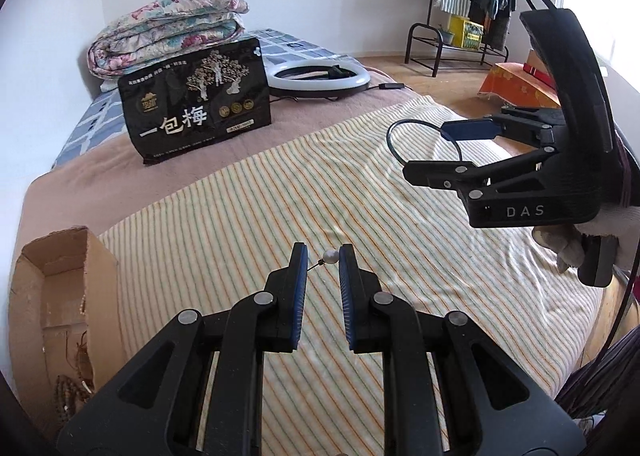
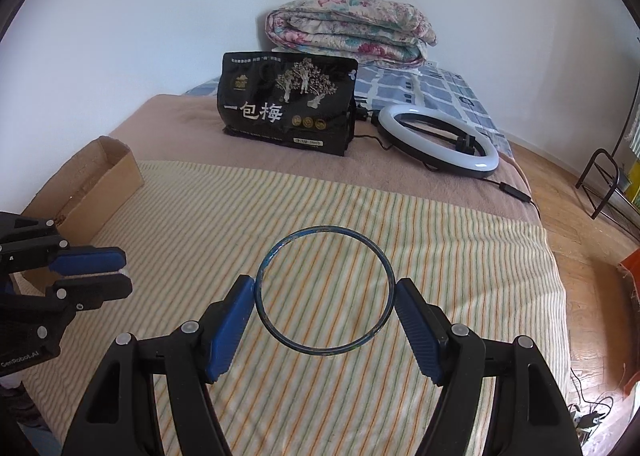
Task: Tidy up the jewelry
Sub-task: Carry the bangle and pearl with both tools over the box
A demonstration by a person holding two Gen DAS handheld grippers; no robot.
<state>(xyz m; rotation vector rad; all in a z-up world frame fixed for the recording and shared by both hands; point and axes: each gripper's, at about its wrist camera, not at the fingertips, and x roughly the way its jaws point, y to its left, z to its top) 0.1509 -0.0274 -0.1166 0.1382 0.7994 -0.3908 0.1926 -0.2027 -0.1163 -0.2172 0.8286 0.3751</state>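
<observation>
Blue-padded left tongs [image 1: 323, 256] in the left wrist view pinch a small pearl piece [image 1: 330, 256] between the tips: the bead touches the right pad and a thin dark pin runs from it to the left pad. Under them lies a striped blanket [image 1: 280, 192] spread over the bed. At 9 o'clock an open cardboard box [image 1: 60, 280] holds beaded strands [image 1: 70, 392]. At 11 o'clock a black snack bag [image 1: 196, 100] stands upright, with a folded floral quilt [image 1: 168, 30] behind it and a ring light [image 1: 318, 78] lying flat at 12 o'clock. At 2 o'clock the right tongs [image 1: 432, 152] hang above the blanket, clasping a thin bangle [image 1: 394, 148].

From the right wrist view, the right tongs [image 2: 325, 290] grip the blue bangle [image 2: 325, 292] across its width, one pad on each side of the ring, above the striped blanket [image 2: 440, 240]. At 9 o'clock the left tongs [image 2: 120, 270] are nearly closed, something pale showing between the pads. Just behind them sits the cardboard box [image 2: 100, 180]. The snack bag [image 2: 288, 108] stands at 12 o'clock, the ring light [image 2: 440, 140] at 1 o'clock.
</observation>
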